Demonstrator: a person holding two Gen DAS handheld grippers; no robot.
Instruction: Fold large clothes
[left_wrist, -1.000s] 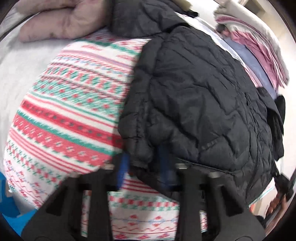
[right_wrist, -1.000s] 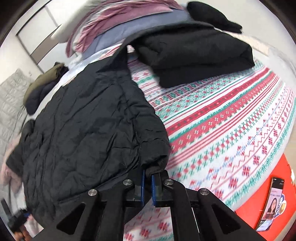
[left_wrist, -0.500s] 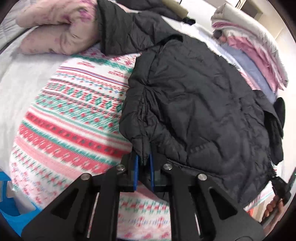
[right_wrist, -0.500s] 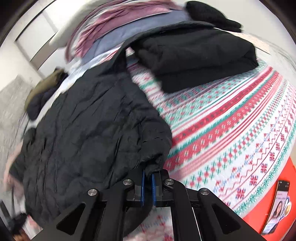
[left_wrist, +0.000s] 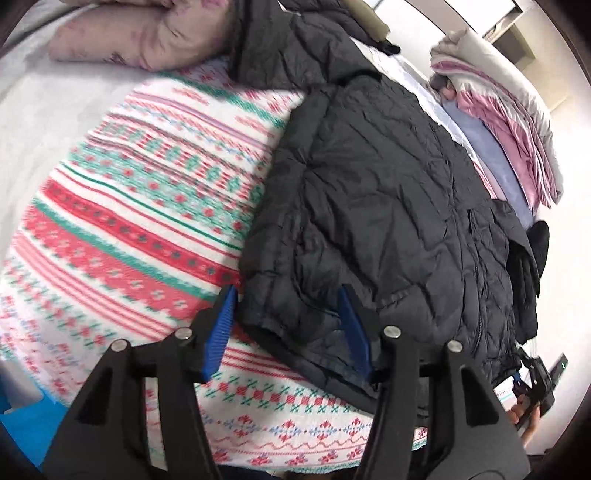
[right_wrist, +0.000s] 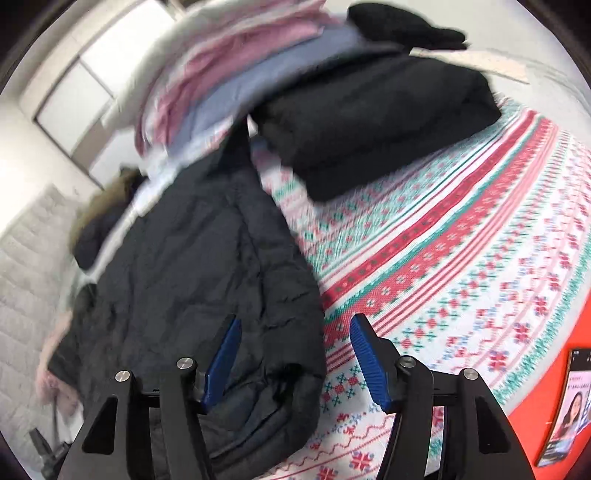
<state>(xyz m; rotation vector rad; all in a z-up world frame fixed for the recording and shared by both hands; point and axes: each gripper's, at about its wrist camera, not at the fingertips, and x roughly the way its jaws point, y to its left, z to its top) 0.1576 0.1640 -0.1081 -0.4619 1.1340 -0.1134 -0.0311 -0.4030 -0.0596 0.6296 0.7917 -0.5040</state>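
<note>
On the patterned blanket the black puffer jacket lies flat at twelve o'clock of both just-opened grippers, left gripper and right gripper (hem released), seemingly still unfolded, beside a folded black garment.

My left gripper no longer pinches the hem of the black puffer jacket: its jaws have just been opening, and the hem corner now lies loose between the blue pads, on the patterned blanket. My right gripper has let go likewise, jaws just opened, the jacket's other hem corner slack between its fingers.
</note>
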